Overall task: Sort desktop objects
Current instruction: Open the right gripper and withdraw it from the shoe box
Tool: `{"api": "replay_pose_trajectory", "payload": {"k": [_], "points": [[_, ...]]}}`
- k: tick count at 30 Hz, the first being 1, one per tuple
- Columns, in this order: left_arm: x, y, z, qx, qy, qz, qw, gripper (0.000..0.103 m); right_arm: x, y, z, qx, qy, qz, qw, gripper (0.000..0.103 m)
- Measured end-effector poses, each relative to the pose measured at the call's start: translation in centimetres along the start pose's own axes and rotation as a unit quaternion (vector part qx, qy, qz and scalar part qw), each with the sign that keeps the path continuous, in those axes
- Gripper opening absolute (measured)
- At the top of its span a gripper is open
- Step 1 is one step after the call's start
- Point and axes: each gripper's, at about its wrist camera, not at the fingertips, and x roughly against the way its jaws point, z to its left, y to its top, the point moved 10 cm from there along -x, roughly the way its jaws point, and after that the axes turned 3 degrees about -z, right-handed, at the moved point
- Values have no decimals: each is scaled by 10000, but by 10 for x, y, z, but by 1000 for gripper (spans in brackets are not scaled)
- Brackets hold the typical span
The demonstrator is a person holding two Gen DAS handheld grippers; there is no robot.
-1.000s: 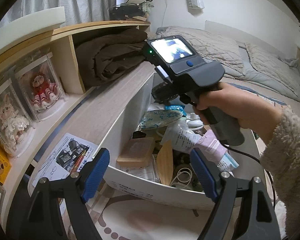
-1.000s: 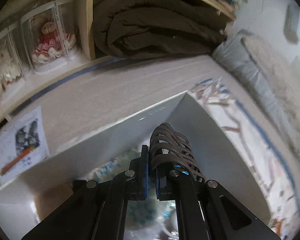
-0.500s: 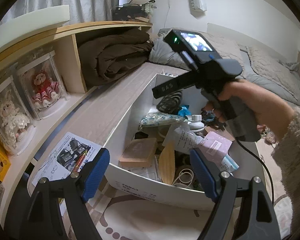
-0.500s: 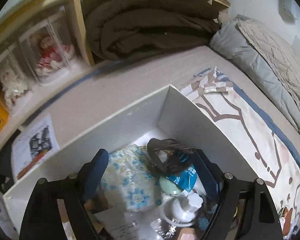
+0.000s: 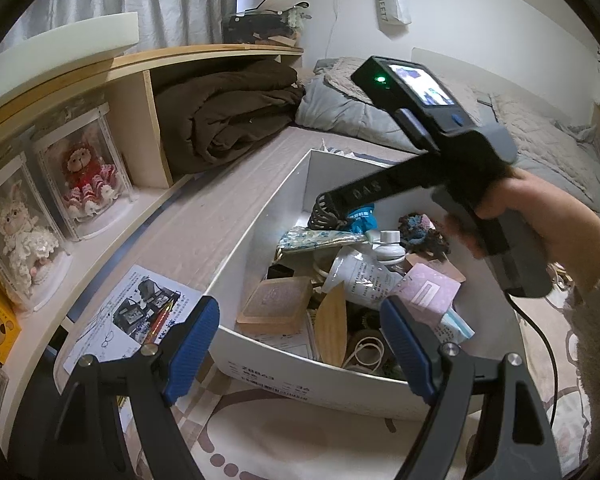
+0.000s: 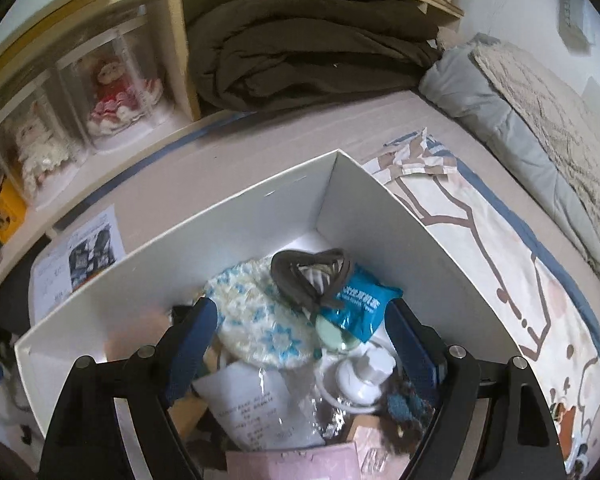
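Having let go a second ago, right gripper (image 6: 300, 344) fingers wide, empty; brown hair clip (image 6: 310, 274) now in box (image 6: 236, 216) at 12 o'clock. Left gripper (image 5: 300, 344) fingers wide, empty.

A box (image 6: 256, 216) sat on the bed — a hair clip (image 6: 308, 276) lay in its far corner, resting on a packet (image 6: 364, 300), a pouch (image 6: 256, 320) to their left. A leaflet (image 6: 80, 252) lay left of the box, a shelf (image 5: 112, 236) beyond.
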Motion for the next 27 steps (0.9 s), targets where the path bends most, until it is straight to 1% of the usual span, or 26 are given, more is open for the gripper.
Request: {"api": "replay_pose_trajectory", "payload": {"k": [3,6,8,11,14,16,17,18,19,23,24,25,27], "points": [[0,0,0,1,-10,4,10000,83,16,-6,3,162,-73,-189,9997,86],[1,1,-1,-14,-10,-14,10000,83,36,-11,3,-66,13,-486,9988,86],[2,2,-2,-26,-6,-19,10000,83,46,-15,3,-210,99,-596,9980,86],[2,2,-3,-29,-4,-27,10000,83,61,-21,4,-188,68,-801,9966,86],[3,3,-5,-20,-15,-42,10000,83,69,-29,5,-112,-25,-964,9953,92],[4,3,-7,4,-71,-31,10000,83,73,-34,6,-136,18,-1005,9948,92],[5,3,-8,10,-103,-33,9999,83,76,-38,6,-185,52,-1036,9944,94],[6,3,-9,-2,-109,-42,9999,84,79,-41,5,-240,86,-1089,9937,98],[6,4,-9,-23,-87,-62,9999,88,83,-44,4,-286,95,-1158,9928,99],[8,4,-9,-64,-31,-119,9999,92,106,-55,0,-270,-107,-1504,9882,100],[9,4,-9,-37,-46,-123,9999,96,112,-58,0,-233,-156,-1584,9870,103],[10,4,-9,-10,-55,-146,9999,98,116,-61,0,-199,-200,-1642,9860,103],[13,6,-10,-16,-56,-195,9998,98,127,-68,-1,-143,-303,-1762,9838,103]]}}
